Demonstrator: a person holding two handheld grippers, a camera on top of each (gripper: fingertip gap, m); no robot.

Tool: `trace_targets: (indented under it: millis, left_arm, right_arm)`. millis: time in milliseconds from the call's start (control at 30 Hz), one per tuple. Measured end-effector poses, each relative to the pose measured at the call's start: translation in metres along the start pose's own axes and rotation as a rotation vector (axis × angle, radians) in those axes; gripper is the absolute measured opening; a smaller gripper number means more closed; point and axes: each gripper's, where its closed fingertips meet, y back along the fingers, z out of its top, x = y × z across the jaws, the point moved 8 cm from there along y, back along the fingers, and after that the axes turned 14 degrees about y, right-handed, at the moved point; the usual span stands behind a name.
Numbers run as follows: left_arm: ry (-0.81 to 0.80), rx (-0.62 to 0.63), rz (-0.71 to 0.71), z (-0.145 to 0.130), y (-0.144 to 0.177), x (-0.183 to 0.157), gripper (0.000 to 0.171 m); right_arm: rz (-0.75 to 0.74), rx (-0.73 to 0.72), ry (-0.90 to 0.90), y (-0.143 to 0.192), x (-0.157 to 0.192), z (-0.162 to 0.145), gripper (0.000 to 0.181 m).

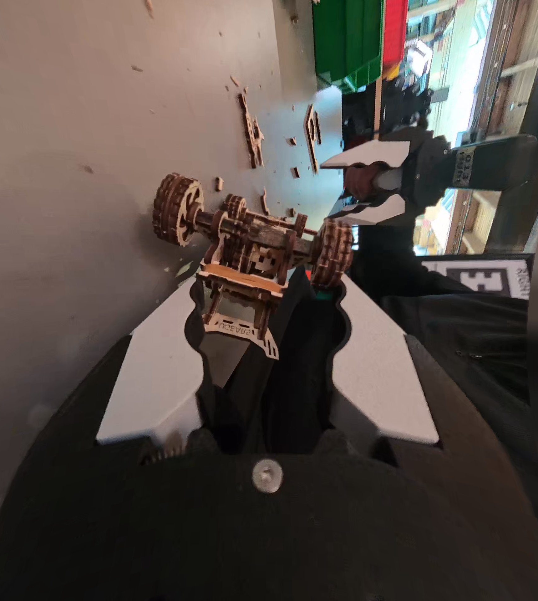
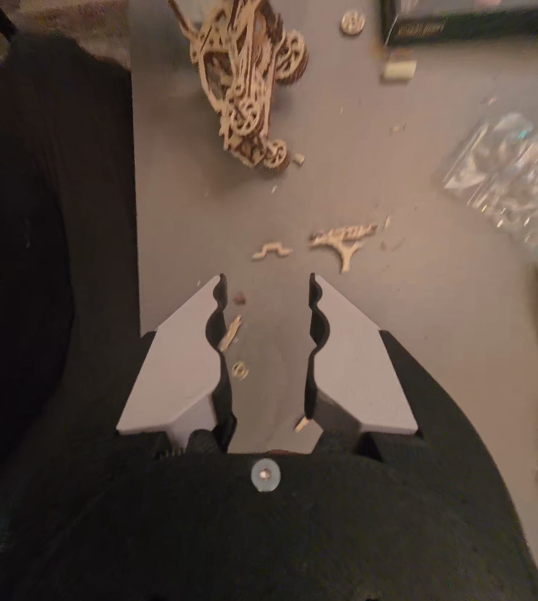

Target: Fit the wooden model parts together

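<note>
Though the wheeled wooden model (image 1: pixel 248 247) looks largely built, with axle and wheels on, I judge the job unfinished: loose flat pieces (image 2: pixel 342 240) lie on the grey table (image 2: pixel 423 325), just ahead of my right gripper (image 2: pixel 266 283), whose jaws stand apart and empty. My left gripper (image 1: pixel 266 292) has the model's frame between its fingers, raised above the table; whether they pinch it firmly I cannot tell. Those loose pieces are what is left to fit.

Matt grey table (image 2: pixel 391 325), pale wooden model (image 1: pixel 248 253)
</note>
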Motion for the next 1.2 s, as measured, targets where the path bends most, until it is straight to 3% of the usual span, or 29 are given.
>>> trace_targets:
  millis: [233,467,600,733,867,1033,1200]
  left_arm:
    - [0.111,-0.096,-0.103,0.011,0.03,0.02,0.077]
    - [0.133,-0.09,-0.15,0.009,0.039,0.03,0.077]
    - [0.142,-0.127,-0.151,0.008,0.052,0.034,0.077]
    - [0.159,-0.14,-0.175,0.01,0.057,0.038,0.077]
    - [0.163,-0.139,-0.193,0.013,0.058,0.039,0.077]
    - [0.166,-0.139,-0.201,0.014,0.058,0.04,0.077]
    - [0.172,-0.15,-0.212,0.015,0.059,0.04,0.077]
  right_arm:
    - [0.045,-0.085,0.09,-0.054,-0.067,0.058,0.046]
    - [0.091,-0.104,0.352,-0.124,-0.114,0.122,0.042]
    - [0.148,-0.061,0.445,-0.17,-0.118,0.138,0.043]
    - [0.156,0.0,0.447,-0.2,-0.12,0.135,0.04]
    - [0.2,-0.022,0.34,-0.208,-0.128,0.135,0.02]
    - [0.252,-0.066,0.243,-0.203,-0.134,0.134,0.019]
    - [0.237,-0.26,0.266,-0.13,-0.117,0.151,0.019]
